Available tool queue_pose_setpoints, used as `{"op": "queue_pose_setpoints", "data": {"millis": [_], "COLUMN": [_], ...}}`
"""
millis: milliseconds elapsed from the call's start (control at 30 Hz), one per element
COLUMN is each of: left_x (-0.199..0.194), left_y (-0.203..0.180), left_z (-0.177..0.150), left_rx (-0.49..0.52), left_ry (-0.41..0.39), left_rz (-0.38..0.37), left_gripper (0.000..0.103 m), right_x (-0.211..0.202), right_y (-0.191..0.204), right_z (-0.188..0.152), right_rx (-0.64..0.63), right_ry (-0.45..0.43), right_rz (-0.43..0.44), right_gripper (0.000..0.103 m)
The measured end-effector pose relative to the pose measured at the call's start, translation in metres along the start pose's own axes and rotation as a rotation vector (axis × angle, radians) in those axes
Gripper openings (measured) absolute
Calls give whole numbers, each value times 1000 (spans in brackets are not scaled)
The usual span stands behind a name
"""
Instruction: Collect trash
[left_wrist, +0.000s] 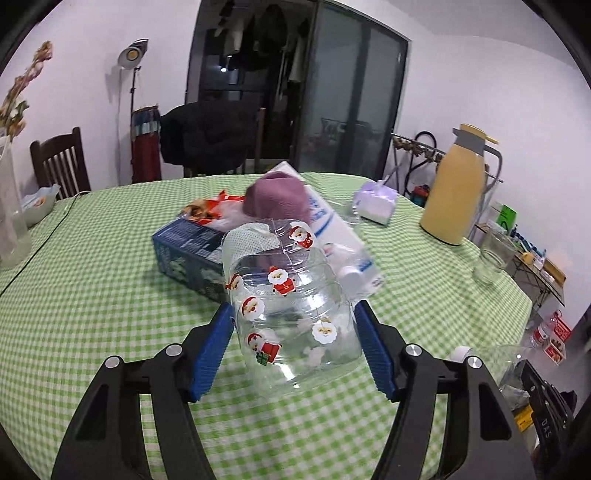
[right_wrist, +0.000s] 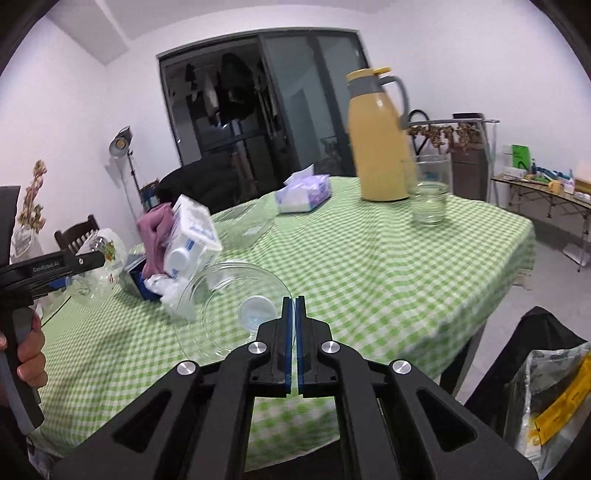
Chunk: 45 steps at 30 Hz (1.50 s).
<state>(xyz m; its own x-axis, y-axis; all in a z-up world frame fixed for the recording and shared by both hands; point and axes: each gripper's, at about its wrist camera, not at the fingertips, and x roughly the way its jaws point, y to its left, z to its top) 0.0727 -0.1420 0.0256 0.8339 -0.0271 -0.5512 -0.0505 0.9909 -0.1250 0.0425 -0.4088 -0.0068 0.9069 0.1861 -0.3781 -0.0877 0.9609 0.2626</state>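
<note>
Santa-stickered clear bottle, tilted, lifted

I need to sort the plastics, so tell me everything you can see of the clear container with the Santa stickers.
The Santa container is clear, ribbed plastic, apparently a cut-off bottle section, dotted with Santa stickers. It is tilted and empty-looking, clamped between the left gripper's blue pads above the green checked tablecloth, in front of a blue box.

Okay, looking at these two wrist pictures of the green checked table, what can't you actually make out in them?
- Blue box: left wrist view; the Santa-sticker bottle between the left gripper jaws hides its near end.
- What the right gripper pinches: right wrist view; its jaws look shut on a clear bottle, but transparency and blur leave the edge unclear.
- Bag: cut off by the lens rim.
- Milk carton print: blurred.
</note>
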Motion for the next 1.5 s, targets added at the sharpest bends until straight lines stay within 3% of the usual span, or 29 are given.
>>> {"op": "queue_pose_setpoints", "data": {"millis": [233,467,600,733,1033,1067,1133,1200,1333,1400,1500], "left_x": [0,5,0,1,8,10,13,17,27,33,44], "left_y": [-52,-138,-194,-243,-341,-348,-365,-381,-409,-426,-447], "left_z": [3,-12,-28,-43,-92,-98,-113,-127,-150,-164,-184], "left_rx": [72,208,302,372,525,540,575,608,650,677,693], "left_ry": [-3,33,48,84,202,218,258,289,346,386,456], "left_rz": [-89,-237,-321,-406,-579,-593,-628,-645,-667,-688,-698], "left_gripper": [64,64,64,64,64,65,65,65,65,65,65], "right_x": [-43,-108,-133,-133,-99,-98,-102,-115,-154,-169,-189], "right_y": [-66,-173,-235,-281,-330,-333,-333,-335,-313,-300,-296], "right_z": [8,1,-27,-64,-139,-144,-147,-143,-115,-105,-101], "right_rx": [19,-20,34,141,223,228,230,219,133,66,40], "right_ry": [-67,2,118,246,494,517,515,467,354,289,181], "right_rz": [-168,-446,-573,-614,-714,-724,-757,-792,-881,-914,-891], "right_gripper": [2,2,2,2,3,6,23,60,62,75,79]}}
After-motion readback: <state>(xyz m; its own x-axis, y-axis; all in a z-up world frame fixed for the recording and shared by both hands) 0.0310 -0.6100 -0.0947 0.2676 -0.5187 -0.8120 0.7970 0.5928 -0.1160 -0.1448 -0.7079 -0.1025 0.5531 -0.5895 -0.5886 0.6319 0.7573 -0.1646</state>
